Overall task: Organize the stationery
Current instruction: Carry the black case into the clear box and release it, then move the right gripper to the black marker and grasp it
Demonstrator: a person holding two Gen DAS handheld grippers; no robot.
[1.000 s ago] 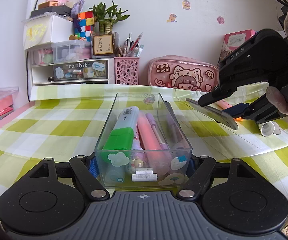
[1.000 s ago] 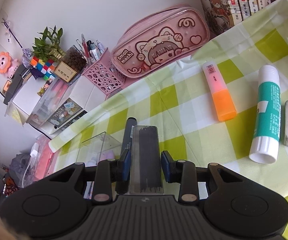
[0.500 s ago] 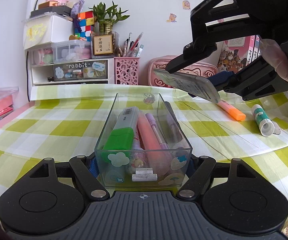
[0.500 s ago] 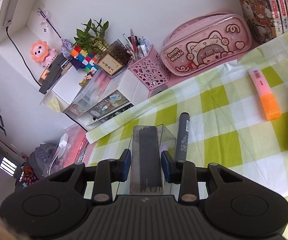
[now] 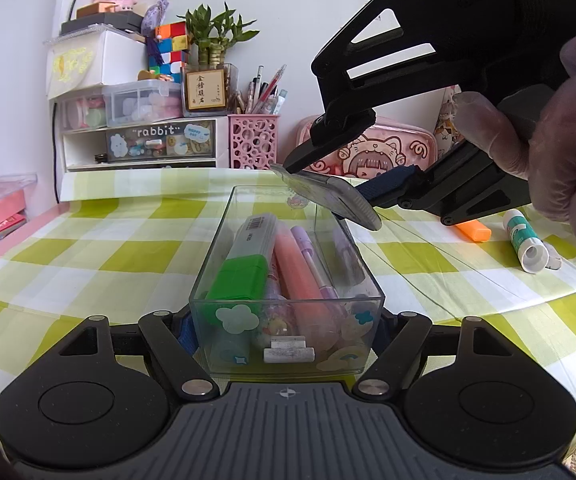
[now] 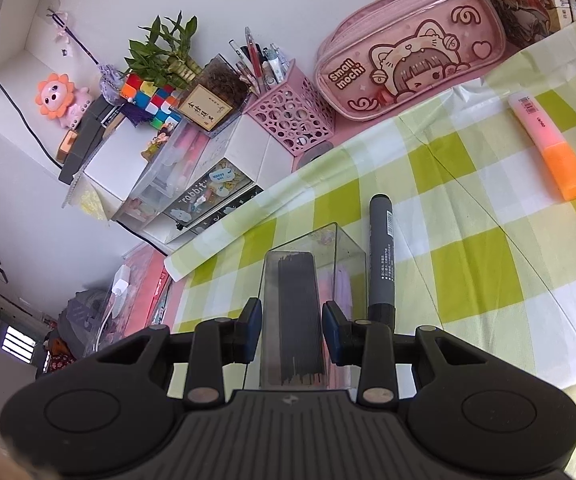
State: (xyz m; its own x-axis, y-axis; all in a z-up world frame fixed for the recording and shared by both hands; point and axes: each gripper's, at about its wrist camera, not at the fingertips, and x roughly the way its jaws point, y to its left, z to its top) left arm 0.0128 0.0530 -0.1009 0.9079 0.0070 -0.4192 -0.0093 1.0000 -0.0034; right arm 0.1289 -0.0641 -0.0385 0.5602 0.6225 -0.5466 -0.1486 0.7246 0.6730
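My left gripper (image 5: 286, 322) is shut on the near end of a clear plastic box (image 5: 288, 336) that holds a green-capped highlighter (image 5: 244, 276), a pink highlighter and pens. My right gripper (image 6: 291, 320) is shut on a clear flat case of dark pencil leads (image 6: 297, 320). In the left wrist view the right gripper (image 5: 327, 188) holds that case (image 5: 327, 196) tilted just above the box's far right rim. In the right wrist view the box (image 6: 335, 248) lies just below and ahead. A grey marker (image 6: 381, 256) lies along the box's right side.
An orange highlighter (image 6: 547, 148), a glue stick (image 5: 525, 236) and a grey eraser (image 5: 553, 260) lie on the green checked cloth to the right. A pink pencil case (image 6: 407, 52), a pink pen holder (image 6: 291, 116) and white drawers (image 5: 140, 140) stand along the back wall.
My right gripper has come leftward and down with the lead case, from beside the box to just over its far right rim. The left gripper and box have not moved.
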